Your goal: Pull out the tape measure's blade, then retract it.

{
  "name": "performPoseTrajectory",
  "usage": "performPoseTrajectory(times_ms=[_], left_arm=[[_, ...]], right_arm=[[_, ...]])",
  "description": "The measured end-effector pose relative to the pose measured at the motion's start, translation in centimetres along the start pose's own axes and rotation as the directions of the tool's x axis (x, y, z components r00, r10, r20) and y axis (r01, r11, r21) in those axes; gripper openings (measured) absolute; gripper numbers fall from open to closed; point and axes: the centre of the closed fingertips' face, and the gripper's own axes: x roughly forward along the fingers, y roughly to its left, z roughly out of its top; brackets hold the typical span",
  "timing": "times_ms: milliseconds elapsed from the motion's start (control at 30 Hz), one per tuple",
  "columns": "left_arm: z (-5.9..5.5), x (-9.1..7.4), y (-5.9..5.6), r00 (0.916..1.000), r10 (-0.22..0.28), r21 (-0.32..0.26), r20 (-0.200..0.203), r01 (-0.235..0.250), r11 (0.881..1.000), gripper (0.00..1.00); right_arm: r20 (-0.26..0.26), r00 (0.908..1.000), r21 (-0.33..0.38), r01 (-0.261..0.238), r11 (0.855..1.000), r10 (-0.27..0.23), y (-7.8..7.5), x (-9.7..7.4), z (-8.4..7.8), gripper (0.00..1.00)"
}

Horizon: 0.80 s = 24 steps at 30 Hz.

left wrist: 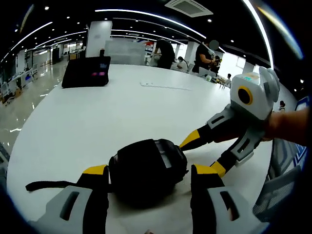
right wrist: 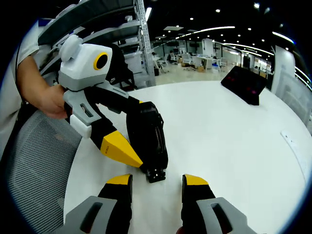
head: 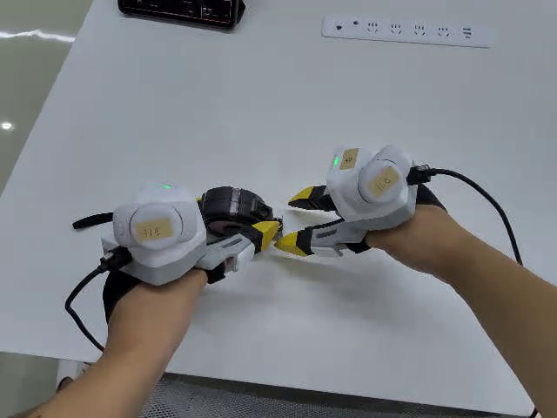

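Open office: desks, strip lights

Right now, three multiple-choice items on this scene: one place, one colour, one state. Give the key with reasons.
1. Where is the tape measure?
A. Between the jaws of the left gripper
B. Between the jaws of the right gripper
C. Lying free, away from both grippers

2. What colour are the jaw tips of both grippers?
A. Red
B. Yellow
C. Green

3. How do the right gripper's jaws stand?
A. Shut on the blade
B. Open, one on either side of the blade hook
C. Shut on nothing

Key:
1 A: the left gripper view shows the black case pinched between that gripper's two jaws.
2 B: the tips are yellow in all three views.
3 B: the right gripper view shows a clear gap between the jaws, with the hook at the case mouth just ahead of it.
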Motion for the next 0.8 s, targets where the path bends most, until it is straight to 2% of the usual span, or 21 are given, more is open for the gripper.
performPoseTrajectory(times_ms=[367, 533, 600, 667, 800], left_arm=[[0.2, -0.6, 0.2, 1.0, -0.007, 0.039, 0.001, 0.007, 0.999, 0.66], [0.3, -1.1, 0.3, 0.9997, -0.023, 0.097, -0.002, 0.023, 0.995, 0.7], [0.2, -1.4, 0.4, 0.9995, -0.029, 0.126, -0.012, 0.03, 0.992, 0.71], [-0.1, -1.6, 0.5, 0.9991, -0.026, 0.18, -0.033, 0.032, 0.983, 0.73], [-0.5, -2.1, 0.5, 0.9983, -0.037, 0.232, -0.045, 0.046, 0.972, 0.76]], right_arm=[[0.009, 0.9998, 0.005, 0.019, 1.0, -0.019, 0.0, -1.0, 0.0, 0.42], [0.023, 0.9985, 0.012, 0.049, 0.999, -0.05, 0.2, -2.1, -0.1, 0.48], [0.032, 0.9976, 0.013, 0.061, 0.998, -0.061, 0.3, -2.7, -0.2, 0.5], [0.038, 0.9963, 0.018, 0.076, 0.997, -0.077, 0.3, -3.3, -0.3, 0.52], [0.028, 0.9943, 0.022, 0.102, 0.995, -0.103, 0.4, -4.4, -1.0, 0.56]])
